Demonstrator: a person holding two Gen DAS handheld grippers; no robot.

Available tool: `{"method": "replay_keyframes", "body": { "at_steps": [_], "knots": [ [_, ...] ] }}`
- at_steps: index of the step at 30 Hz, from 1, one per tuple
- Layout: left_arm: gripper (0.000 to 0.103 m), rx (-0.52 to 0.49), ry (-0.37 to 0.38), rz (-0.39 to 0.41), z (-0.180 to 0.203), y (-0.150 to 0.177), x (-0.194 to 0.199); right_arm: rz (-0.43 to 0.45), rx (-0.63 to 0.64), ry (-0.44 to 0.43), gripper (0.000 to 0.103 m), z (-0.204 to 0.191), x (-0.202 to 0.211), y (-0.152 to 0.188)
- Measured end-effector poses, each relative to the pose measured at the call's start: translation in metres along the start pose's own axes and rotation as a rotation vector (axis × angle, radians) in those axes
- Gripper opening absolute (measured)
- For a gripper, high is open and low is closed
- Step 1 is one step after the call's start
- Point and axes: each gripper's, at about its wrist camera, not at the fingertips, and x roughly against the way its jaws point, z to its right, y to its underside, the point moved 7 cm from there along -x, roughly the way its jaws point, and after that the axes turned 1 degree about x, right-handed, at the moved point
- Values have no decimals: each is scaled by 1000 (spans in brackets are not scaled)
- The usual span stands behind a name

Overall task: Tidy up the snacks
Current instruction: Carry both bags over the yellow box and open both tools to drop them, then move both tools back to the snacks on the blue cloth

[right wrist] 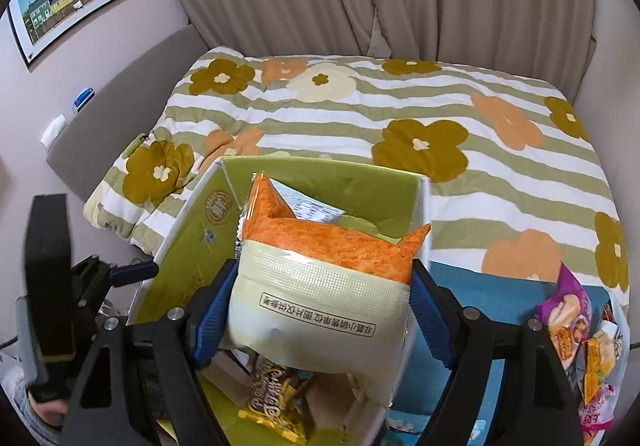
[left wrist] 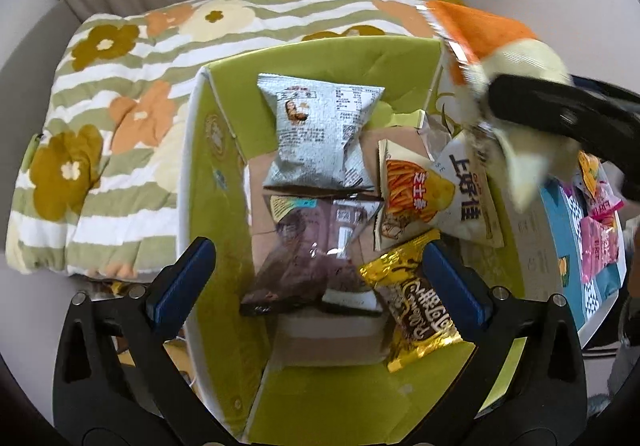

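Observation:
A green cardboard box (left wrist: 320,49) stands open below my left gripper (left wrist: 318,282), whose jaws are wide apart and hold nothing. Inside the box lie a silver bag (left wrist: 316,133), a brown bag (left wrist: 304,250), a gold bag (left wrist: 416,306), a fries bag (left wrist: 408,193) and a white bag (left wrist: 468,193). The gold bag lies close by the right fingertip. My right gripper (right wrist: 322,320) is shut on an orange and cream snack bag (right wrist: 316,286) and holds it over the box (right wrist: 340,173). That bag (left wrist: 480,33) shows blurred above the box's right wall in the left wrist view.
The box rests against a striped floral quilt (right wrist: 440,105) on a bed. A blue box (right wrist: 480,282) to the right holds pink and purple snack packs (right wrist: 568,314). Beige curtains hang behind. My left gripper's body (right wrist: 48,274) shows at the left edge.

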Motion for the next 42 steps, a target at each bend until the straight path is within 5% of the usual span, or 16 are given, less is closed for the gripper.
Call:
{"method": "replay_keyframes", "body": {
  "at_steps": [5,9,27,42],
  "knots": [
    [102,15,5,2,-9,6,5,-17,23,-10,84,-15,-17,-5],
    [102,25,1,5,-15,11,7,7,37,-23,102,-22,-22,-4],
    [102,42,3,33,0,24,27,50,40,1,102,-19,15,17],
    [102,78,-24,156,102,40,86,122,44,15,102,50,114,59]
  ]
}}
